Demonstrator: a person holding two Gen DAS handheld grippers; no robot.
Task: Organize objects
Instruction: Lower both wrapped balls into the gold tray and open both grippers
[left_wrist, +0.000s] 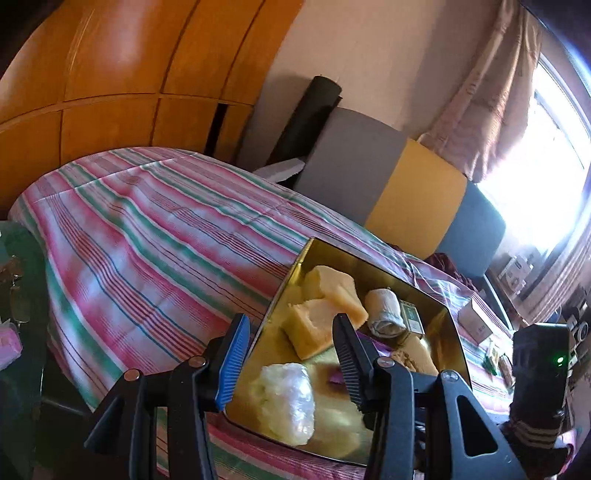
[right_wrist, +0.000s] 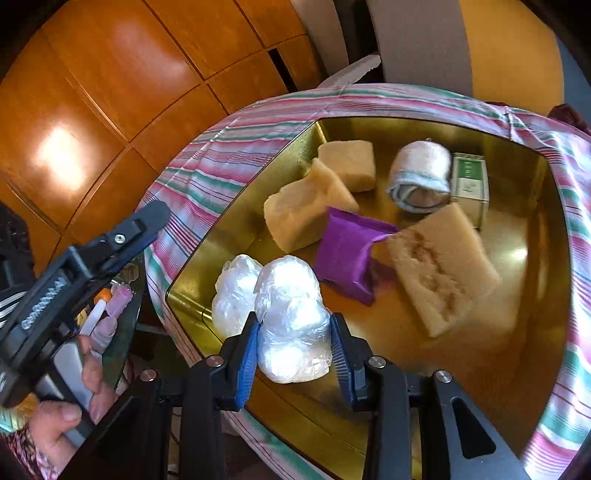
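A gold metal tray (right_wrist: 535, 280) lies on the striped bed (left_wrist: 147, 240). In it are yellow sponges (right_wrist: 306, 206), a larger sponge (right_wrist: 443, 273), a purple packet (right_wrist: 347, 251), a rolled white cloth (right_wrist: 421, 177) and a small green-and-white box (right_wrist: 469, 181). My right gripper (right_wrist: 293, 347) is shut on a clear plastic-wrapped bundle (right_wrist: 291, 325) low over the tray's near corner; the tray wall mirrors the bundle. My left gripper (left_wrist: 291, 354) is open and empty above the tray's (left_wrist: 450, 325) left edge. It also shows in the right wrist view (right_wrist: 147, 221).
Orange wooden wardrobe doors (left_wrist: 110, 74) stand behind the bed. Grey, yellow and blue cushions (left_wrist: 413, 184) lean at the far side. A small cardboard box (left_wrist: 476, 321) lies on the bed right of the tray. A glass side table (right_wrist: 122, 325) with small items stands left.
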